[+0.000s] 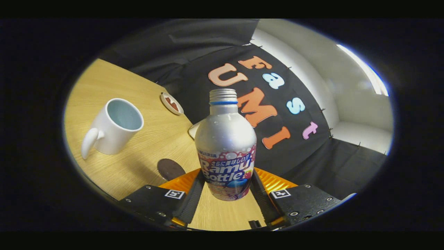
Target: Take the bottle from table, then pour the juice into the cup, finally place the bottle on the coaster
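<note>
A silver metal bottle [225, 139] with a colourful label and an open threaded neck stands between my fingers. My gripper [227, 194] is shut on its lower part, one finger pressing each side of the label. The bottle's base seems to hang a little above the wooden table [145, 152], which appears tilted. A white mug [114, 126] with a pale blue inside rests on the table ahead to the left, its handle toward me and its inside looking empty. A dark round coaster [170, 169] lies flat just ahead of my left finger, between the mug and the bottle.
A small white dish [171, 103] with something brown in it sits near the table's far edge beyond the mug. A white object [193, 130] peeks out from behind the bottle's left shoulder. The booth's black cloth wall rises past the table.
</note>
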A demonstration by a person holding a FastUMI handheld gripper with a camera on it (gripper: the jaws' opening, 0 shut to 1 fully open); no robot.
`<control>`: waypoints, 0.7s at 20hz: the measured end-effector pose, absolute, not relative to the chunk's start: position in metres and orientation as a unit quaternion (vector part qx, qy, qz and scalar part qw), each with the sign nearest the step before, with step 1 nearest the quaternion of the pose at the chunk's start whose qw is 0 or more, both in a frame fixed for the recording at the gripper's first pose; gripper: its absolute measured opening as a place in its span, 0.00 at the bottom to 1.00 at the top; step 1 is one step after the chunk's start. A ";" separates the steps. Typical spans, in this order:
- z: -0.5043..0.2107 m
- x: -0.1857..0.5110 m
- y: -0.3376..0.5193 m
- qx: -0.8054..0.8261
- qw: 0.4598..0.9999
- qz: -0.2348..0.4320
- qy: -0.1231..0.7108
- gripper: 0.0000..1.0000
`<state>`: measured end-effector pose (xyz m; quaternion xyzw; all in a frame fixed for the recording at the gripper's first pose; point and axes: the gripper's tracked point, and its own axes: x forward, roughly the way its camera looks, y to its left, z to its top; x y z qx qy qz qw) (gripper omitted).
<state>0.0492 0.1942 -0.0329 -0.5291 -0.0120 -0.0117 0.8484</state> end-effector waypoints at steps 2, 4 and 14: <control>-0.032 0.055 0.204 -0.564 0.826 -0.011 -0.023 0.75; -0.031 0.056 0.211 -0.598 0.801 -0.013 -0.038 0.75; -0.030 0.047 0.226 -0.712 0.697 -0.017 -0.085 0.75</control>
